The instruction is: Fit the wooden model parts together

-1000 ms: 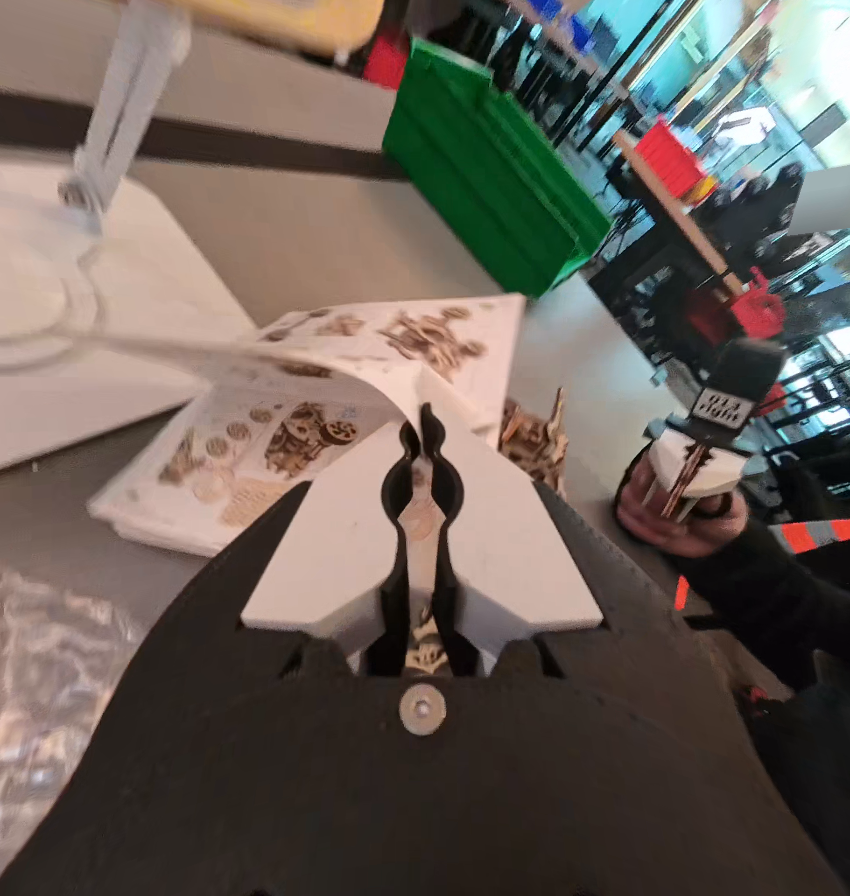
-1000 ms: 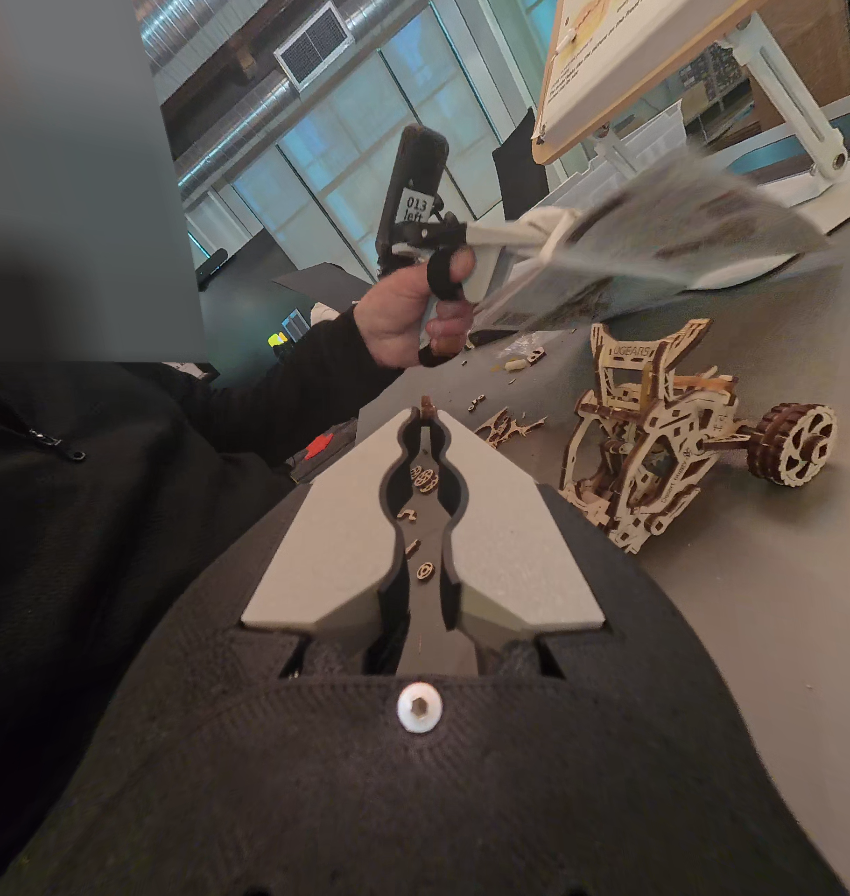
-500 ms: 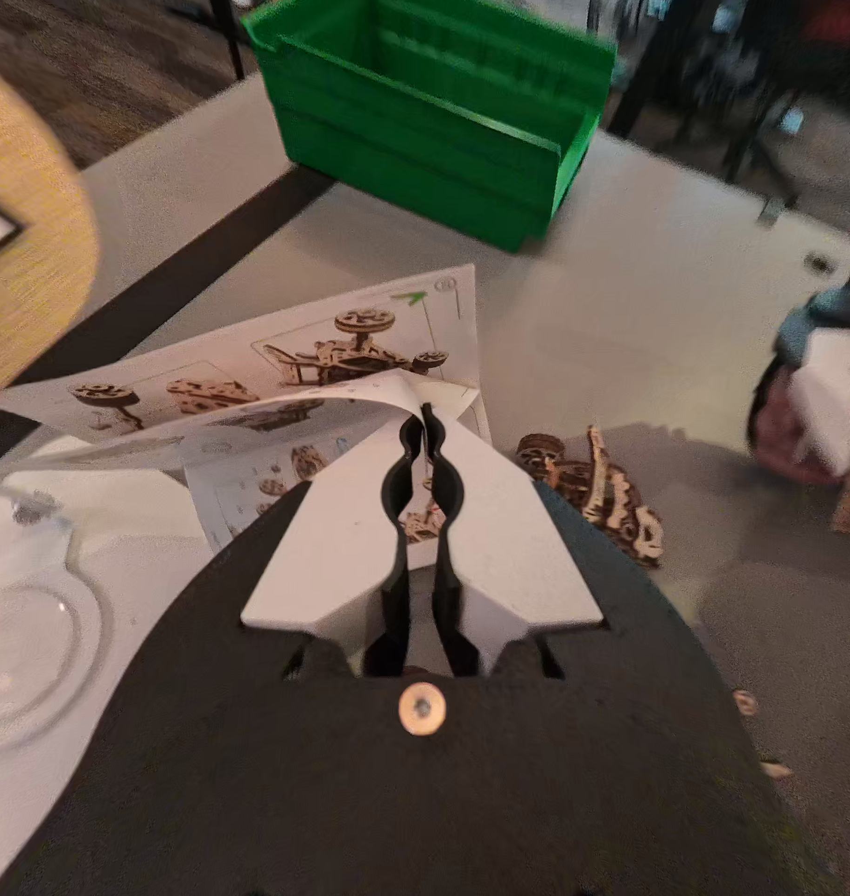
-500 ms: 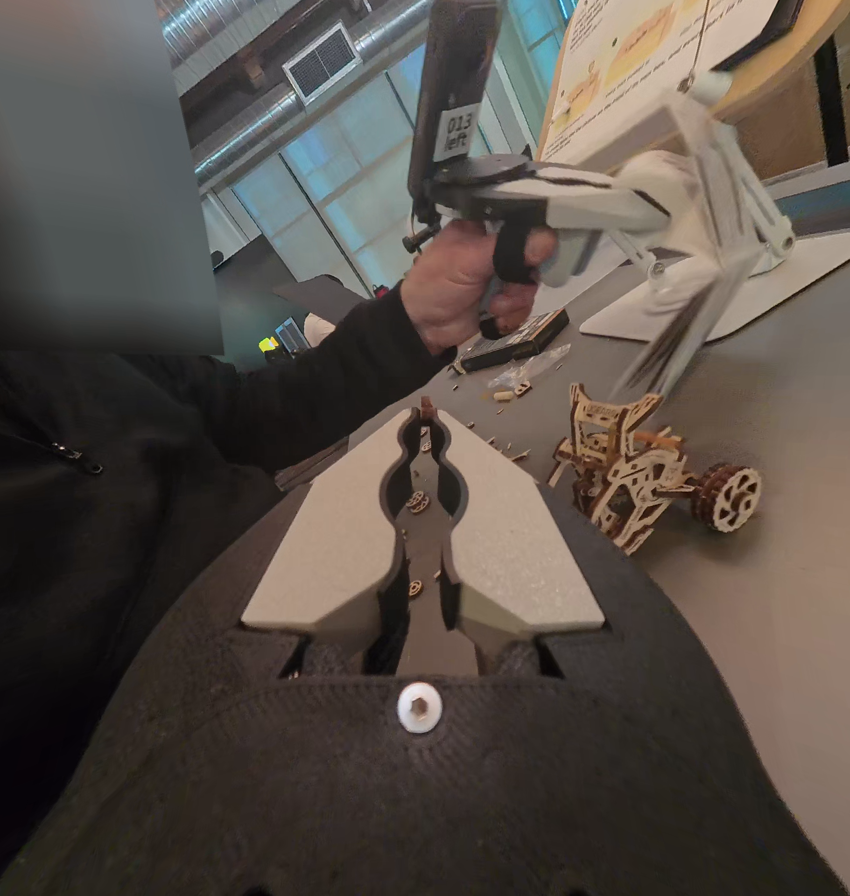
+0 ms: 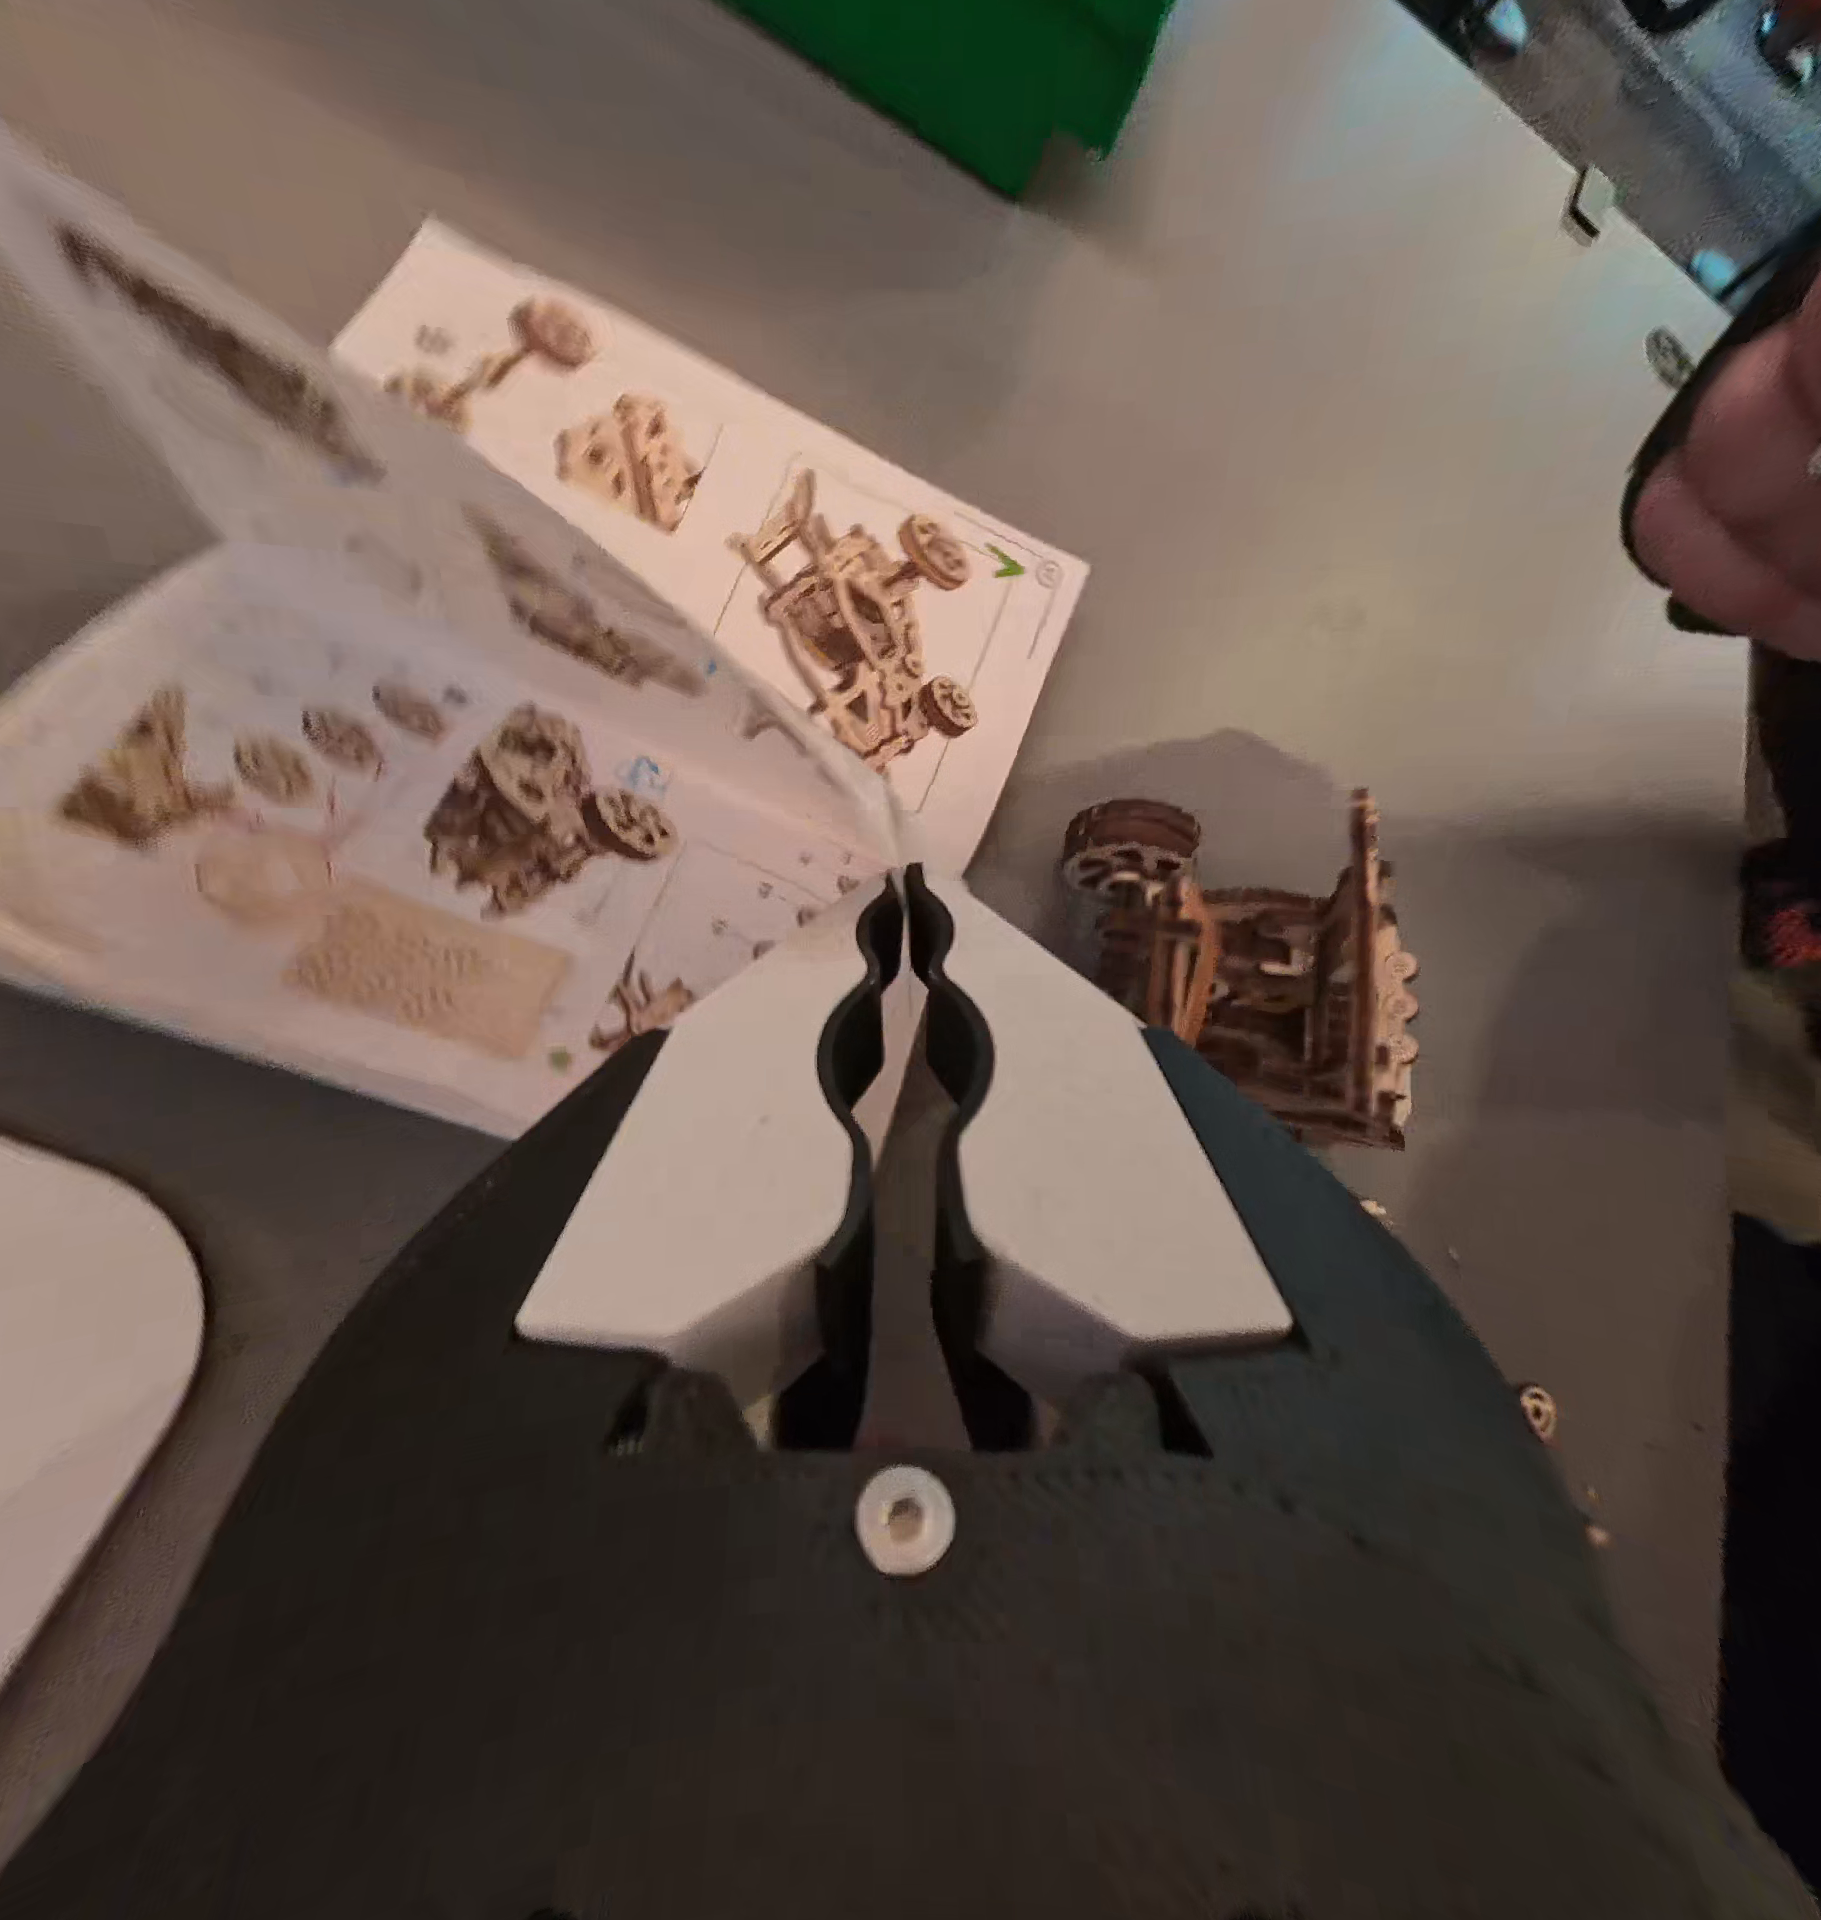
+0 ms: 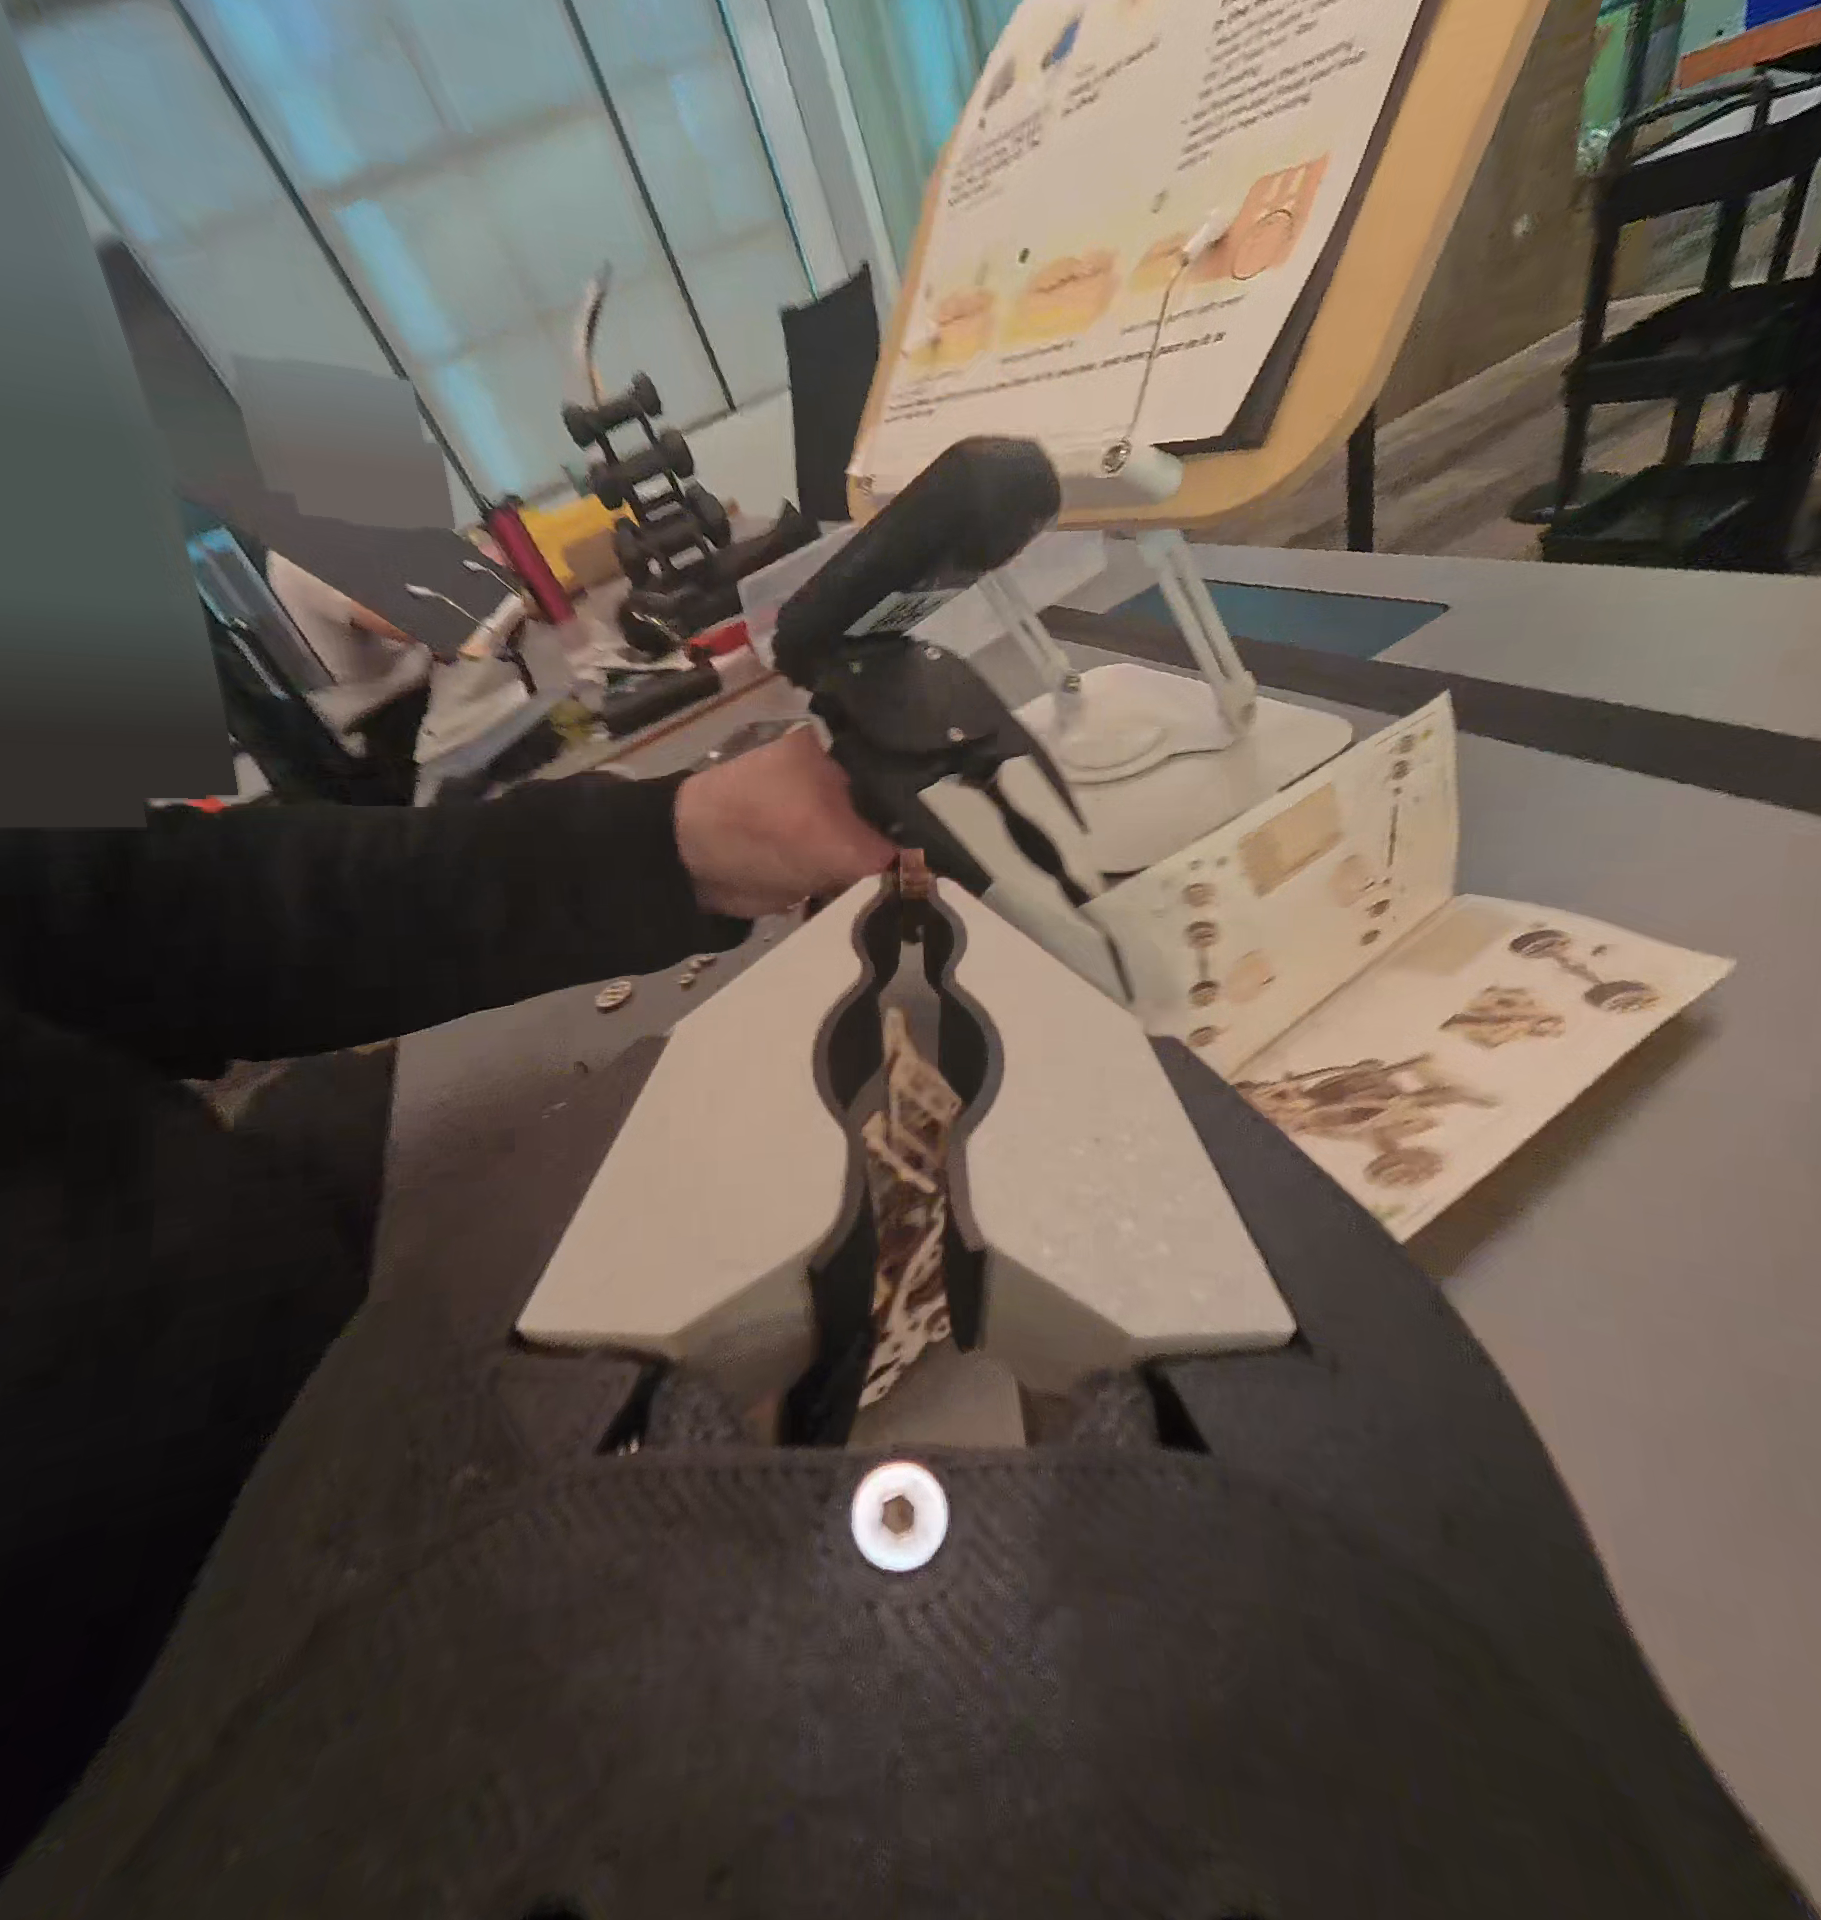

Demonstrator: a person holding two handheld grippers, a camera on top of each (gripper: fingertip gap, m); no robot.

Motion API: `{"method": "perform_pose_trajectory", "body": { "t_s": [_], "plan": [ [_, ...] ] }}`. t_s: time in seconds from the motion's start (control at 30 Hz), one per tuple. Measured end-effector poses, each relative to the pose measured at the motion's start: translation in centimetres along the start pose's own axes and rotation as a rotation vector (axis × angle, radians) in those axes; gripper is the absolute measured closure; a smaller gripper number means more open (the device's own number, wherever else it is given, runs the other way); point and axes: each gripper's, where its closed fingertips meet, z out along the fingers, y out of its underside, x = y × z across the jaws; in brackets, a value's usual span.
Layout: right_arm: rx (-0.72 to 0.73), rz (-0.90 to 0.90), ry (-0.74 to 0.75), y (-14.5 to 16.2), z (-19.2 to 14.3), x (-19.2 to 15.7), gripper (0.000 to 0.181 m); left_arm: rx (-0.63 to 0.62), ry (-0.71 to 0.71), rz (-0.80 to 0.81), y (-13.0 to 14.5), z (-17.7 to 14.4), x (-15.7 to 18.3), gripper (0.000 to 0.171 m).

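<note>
My left gripper (image 5: 904, 883) is shut on the corner of a lifted page (image 5: 386, 499) of the instruction booklet (image 5: 854, 582), which lies open on the grey table. The partly built wooden model (image 5: 1249, 956) stands just right of the booklet. My right gripper (image 6: 911, 883) is shut on a small wooden part (image 6: 912, 871) at its tips. The model shows blurred through the gap between its fingers (image 6: 906, 1195). The right wrist view also shows the left gripper (image 6: 1088, 914) holding the page (image 6: 1290, 852) upright over the booklet (image 6: 1488, 1029).
A green bin (image 5: 968, 83) stands at the far table edge. A white stand base (image 5: 54, 1351) carries a tilted board with a sheet (image 6: 1145, 239). Small wooden bits (image 6: 615, 1000) lie on the table. The hand holding the right gripper (image 5: 1768, 499) is at the right. Some 15 centimeters of space lies between my two pairs of fingers.
The left gripper has swung down and over with the page, which now stands turned up over the flat booklet. The right gripper has moved above the model.
</note>
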Motion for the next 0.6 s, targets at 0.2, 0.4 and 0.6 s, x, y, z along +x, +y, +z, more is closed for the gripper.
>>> {"method": "perform_pose_trajectory", "body": {
  "t_s": [0.2, 0.4, 0.6],
  "plan": [
    [-0.222, -0.162, 0.132, 0.3, 4.3, 4.3, 0.181, 0.06, -0.029, -0.166, 2.5, -1.1, -2.0, 0.167],
    [-0.501, -0.23, 0.114, 3.9, 9.4, 8.6, 0.181, 0.072, -0.035, -0.275, 3.6, -1.7, -3.1, 0.157],
    [-0.68, -0.149, 0.057, 9.1, 12.0, 11.9, 0.18, 0.035, -0.099, -0.265, 4.8, -2.1, -3.8, 0.156]
  ]
}}
